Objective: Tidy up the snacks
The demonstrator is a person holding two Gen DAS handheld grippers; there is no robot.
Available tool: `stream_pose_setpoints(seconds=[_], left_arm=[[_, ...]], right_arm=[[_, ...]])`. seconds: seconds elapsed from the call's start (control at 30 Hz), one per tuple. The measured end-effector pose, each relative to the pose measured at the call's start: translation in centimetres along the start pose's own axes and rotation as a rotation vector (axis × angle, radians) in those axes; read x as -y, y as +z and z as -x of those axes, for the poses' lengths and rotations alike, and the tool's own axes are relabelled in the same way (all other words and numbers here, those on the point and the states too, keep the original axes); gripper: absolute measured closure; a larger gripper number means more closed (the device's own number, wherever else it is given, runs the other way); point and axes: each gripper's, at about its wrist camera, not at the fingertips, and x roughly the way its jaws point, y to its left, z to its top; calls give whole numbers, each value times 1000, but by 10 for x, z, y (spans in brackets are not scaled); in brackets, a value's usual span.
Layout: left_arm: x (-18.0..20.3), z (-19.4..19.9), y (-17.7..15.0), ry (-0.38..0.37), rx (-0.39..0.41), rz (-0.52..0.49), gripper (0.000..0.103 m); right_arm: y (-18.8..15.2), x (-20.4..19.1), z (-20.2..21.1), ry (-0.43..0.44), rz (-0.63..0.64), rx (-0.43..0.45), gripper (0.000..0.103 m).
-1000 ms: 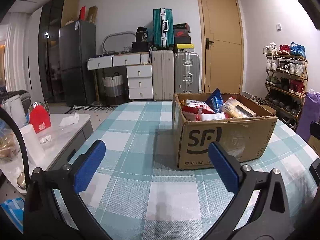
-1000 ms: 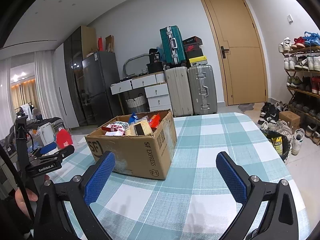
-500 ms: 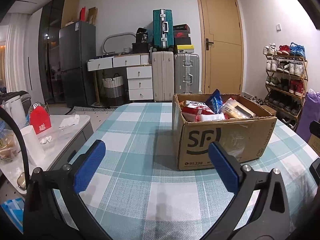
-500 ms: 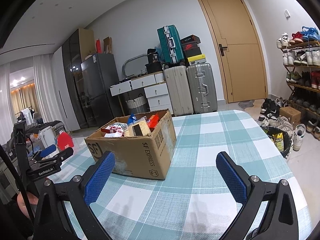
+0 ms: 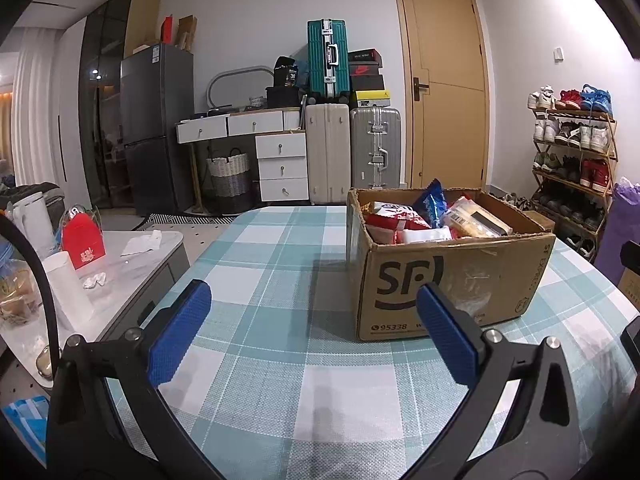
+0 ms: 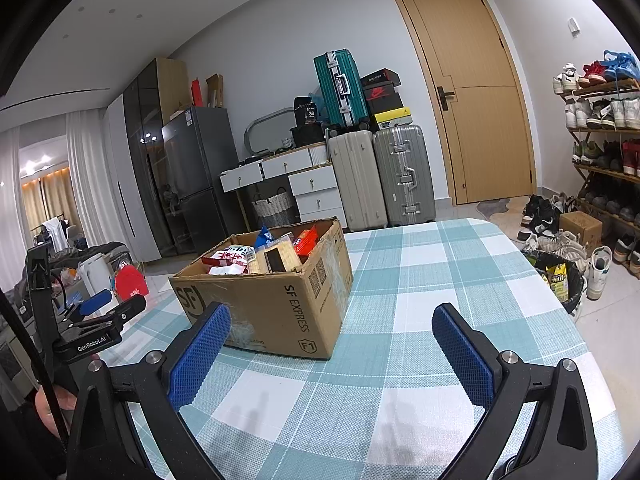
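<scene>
An open cardboard SF Express box (image 5: 448,276) full of snack packets (image 5: 404,222) stands on the teal checked table (image 5: 276,288). A blue packet (image 5: 431,200) sticks up among red and yellow ones. My left gripper (image 5: 314,336) is open and empty, hovering over the table short of the box. In the right wrist view the box (image 6: 280,304) stands ahead to the left, with snacks (image 6: 264,258) showing. My right gripper (image 6: 330,354) is open and empty near the box's near corner. The left gripper (image 6: 100,320) shows at the far left there.
A low white side table (image 5: 132,256) with a red box, cup and kettle stands left of the table. Suitcases (image 5: 352,152), drawers and a fridge line the back wall. A shoe rack (image 5: 572,152) and a bin (image 6: 560,280) are at the right.
The right wrist view has tilted up slightly, so the box sits a little lower in frame. The left gripper has barely moved. Both stay open.
</scene>
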Motion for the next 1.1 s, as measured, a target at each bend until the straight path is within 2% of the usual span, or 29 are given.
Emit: stream_pose_setpoints(seconds=[0.8, 1.1], left_arm=[[0, 4, 0, -4, 12, 0, 0], [-7, 3, 0, 1, -8, 29, 0]], right_arm=[[0, 1, 0, 1, -6, 0, 0], [0, 1, 0, 1, -9, -1, 0]])
